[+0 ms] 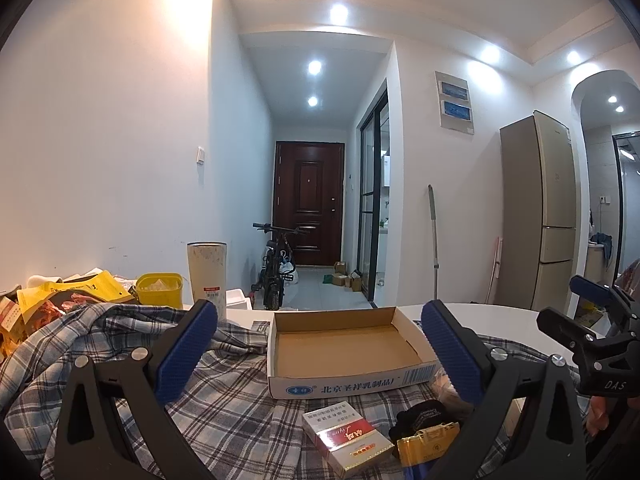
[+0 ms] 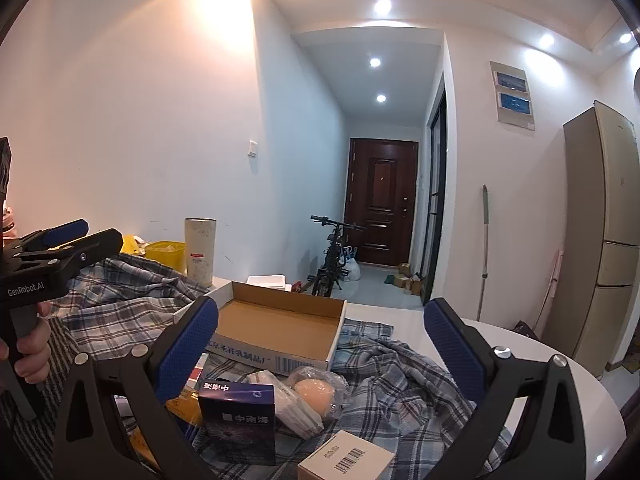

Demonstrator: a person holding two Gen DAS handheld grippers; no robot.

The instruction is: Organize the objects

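Cardboard tray (image 1: 344,350), shallow, open-topped and bare inside, sits on a plaid shirt (image 1: 168,364) spread over a white round table (image 1: 500,316); printed Chinese text and a barcode run along its near wall. Left gripper (image 1: 320,352) jaws wide apart, holding nothing, touching nothing; the tray lies ahead, framed between the two blue pads. Right gripper (image 2: 322,354) also spread wide and holding nothing; in its view the tray (image 2: 280,328) sits ahead, angled, its left end behind the left pad.

Near the left gripper, in front of the tray: red-and-white cigarette pack (image 1: 346,442), gold cigarette pack (image 1: 428,444), a black item beside it, too unclear to name. Below the right gripper: dark blue cigarette pack (image 2: 238,420), bagged beige round item (image 2: 314,394), white barcoded box (image 2: 346,460), flat white packets between the blue pack and the bag.

Far left of the table: yellow snack bags (image 1: 68,296), yellow tub (image 1: 159,289), tall speckled cup (image 1: 207,276) upright behind the shirt, white foam box (image 1: 239,299) beside it.

Room: white walls, hallway with dark wood door (image 1: 308,204), bicycle (image 1: 274,268) parked before it, mop handle (image 1: 433,240) leaning on the wall, beige fridge (image 1: 540,212) at right, ceiling spotlights on.
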